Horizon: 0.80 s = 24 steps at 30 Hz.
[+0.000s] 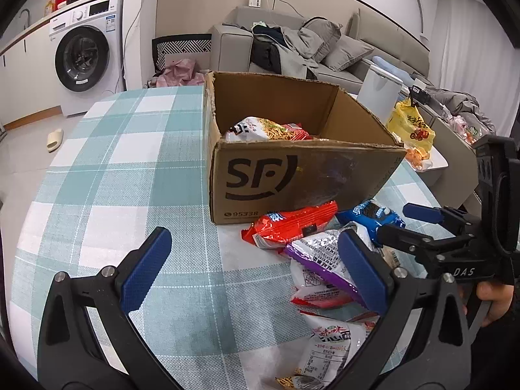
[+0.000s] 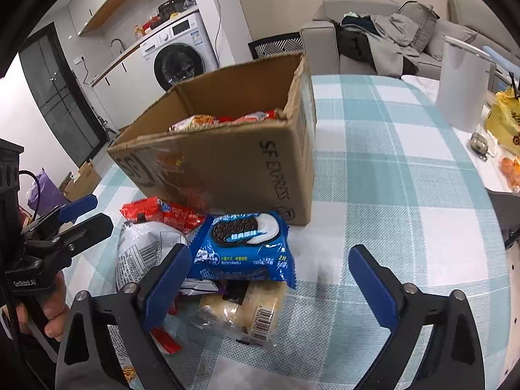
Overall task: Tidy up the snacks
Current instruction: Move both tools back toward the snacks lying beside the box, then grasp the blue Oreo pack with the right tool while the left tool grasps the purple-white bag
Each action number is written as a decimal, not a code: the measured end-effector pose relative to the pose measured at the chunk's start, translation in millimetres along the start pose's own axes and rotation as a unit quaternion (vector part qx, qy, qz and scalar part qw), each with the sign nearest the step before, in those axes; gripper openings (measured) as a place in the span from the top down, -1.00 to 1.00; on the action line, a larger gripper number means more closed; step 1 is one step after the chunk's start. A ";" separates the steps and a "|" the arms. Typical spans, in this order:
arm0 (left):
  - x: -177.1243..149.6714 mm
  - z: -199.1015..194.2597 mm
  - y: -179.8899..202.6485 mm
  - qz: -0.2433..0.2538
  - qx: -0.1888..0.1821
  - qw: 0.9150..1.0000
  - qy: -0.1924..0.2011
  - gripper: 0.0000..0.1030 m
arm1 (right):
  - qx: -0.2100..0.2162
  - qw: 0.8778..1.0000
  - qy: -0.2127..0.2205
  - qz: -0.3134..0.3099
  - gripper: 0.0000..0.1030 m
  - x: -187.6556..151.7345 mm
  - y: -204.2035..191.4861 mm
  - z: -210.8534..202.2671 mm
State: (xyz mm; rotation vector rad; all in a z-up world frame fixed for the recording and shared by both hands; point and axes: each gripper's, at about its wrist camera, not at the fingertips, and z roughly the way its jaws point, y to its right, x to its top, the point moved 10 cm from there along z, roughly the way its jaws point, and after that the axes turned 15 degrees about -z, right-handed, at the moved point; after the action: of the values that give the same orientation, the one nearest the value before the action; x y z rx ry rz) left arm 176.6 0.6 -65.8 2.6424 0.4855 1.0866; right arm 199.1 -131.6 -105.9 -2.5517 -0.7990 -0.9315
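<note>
Hovering low, we have both grippers spread wide and empty: our left gripper [image 1: 250, 269] above bare tablecloth [image 1: 97, 175] beside the snack pile, our right gripper [image 2: 269, 279] over the blue cookie pack [image 2: 242, 248], which lies on a bread packet [image 2: 240, 312]. Risk here: those fingers could pinch both, or crush the cookies. Further on, the cardboard box [image 1: 305, 175] sits touching the red packet [image 1: 292, 224]; a high carry could clip its rim

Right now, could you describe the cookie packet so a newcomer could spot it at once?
Find the open cardboard box on the checked tablecloth; a heap of snack packets lies against its near wall. The cookie packet lies on top of that heap, at its right end. It is the only blue one, showing a dark sandwich cookie with white cream.
</note>
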 end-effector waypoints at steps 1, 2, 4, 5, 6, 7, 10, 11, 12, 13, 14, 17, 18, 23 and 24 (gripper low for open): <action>-0.6 0.8 0.3 0.000 -0.001 1.000 -0.002 -0.97 | 0.002 1.000 0.000 -0.001 -0.89 -0.4 -1.0 1.6; -2.0 1.9 1.1 -0.001 -0.004 1.000 -0.004 -0.97 | 0.003 1.000 0.001 -0.001 -0.89 -0.7 -1.5 3.1; -5.2 5.2 3.4 0.001 -0.007 1.000 -0.012 -0.97 | 0.003 1.000 0.000 0.000 -0.87 -0.8 -2.1 5.6; -6.5 5.8 3.8 0.002 -0.007 1.000 -0.013 -0.97 | 0.004 1.000 0.001 0.001 -0.85 -0.9 -2.3 6.4; -7.4 6.8 4.6 0.002 -0.009 1.000 -0.014 -0.97 | 0.005 1.000 0.000 0.001 -0.83 -1.1 -2.3 7.3; -8.0 7.7 5.6 0.002 -0.012 1.000 -0.015 -0.97 | 0.006 1.000 0.001 0.002 -0.81 -1.4 -2.2 7.6; -10.4 9.1 7.8 0.000 -0.018 1.000 -0.020 -0.97 | 0.009 1.000 0.000 0.004 -0.73 -1.4 -1.5 10.2; -10.8 9.4 7.8 -0.001 -0.019 1.000 -0.021 -0.97 | 0.010 1.000 0.000 0.005 -0.72 -2.0 -0.9 10.4; -11.1 10.2 8.7 -0.002 -0.022 0.999 -0.023 -0.97 | 0.010 1.000 0.000 0.006 -0.70 -2.1 -1.1 10.6; -11.9 10.0 8.9 -0.002 -0.023 0.999 -0.025 -0.97 | 0.011 1.000 0.000 0.006 -0.69 -2.3 -1.4 11.0; -12.5 10.4 9.9 -0.001 -0.025 0.999 -0.027 -0.97 | 0.012 1.000 0.000 0.005 -0.66 -2.3 -1.5 11.4; -14.6 11.0 12.6 0.001 -0.031 0.999 -0.030 -0.97 | 0.015 1.000 0.001 0.003 -0.58 -1.9 -2.7 11.4; -15.6 11.6 13.5 0.001 -0.033 0.999 -0.033 -0.97 | 0.016 1.000 0.001 0.002 -0.55 -2.2 -3.1 11.0; -20.4 13.9 17.9 0.005 -0.040 0.998 -0.039 -0.97 | 0.024 1.000 -0.005 -0.004 -0.37 -4.1 -8.1 14.0; -21.0 14.9 18.5 0.005 -0.042 0.998 -0.041 -0.97 | 0.025 1.000 -0.007 -0.007 -0.28 -4.6 -9.3 14.8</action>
State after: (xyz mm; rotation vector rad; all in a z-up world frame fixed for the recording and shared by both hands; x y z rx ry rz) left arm 177.1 -26.0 -83.0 2.6064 0.4004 0.9758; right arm 198.0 -119.2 -119.0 -2.5154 -0.8341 -0.8856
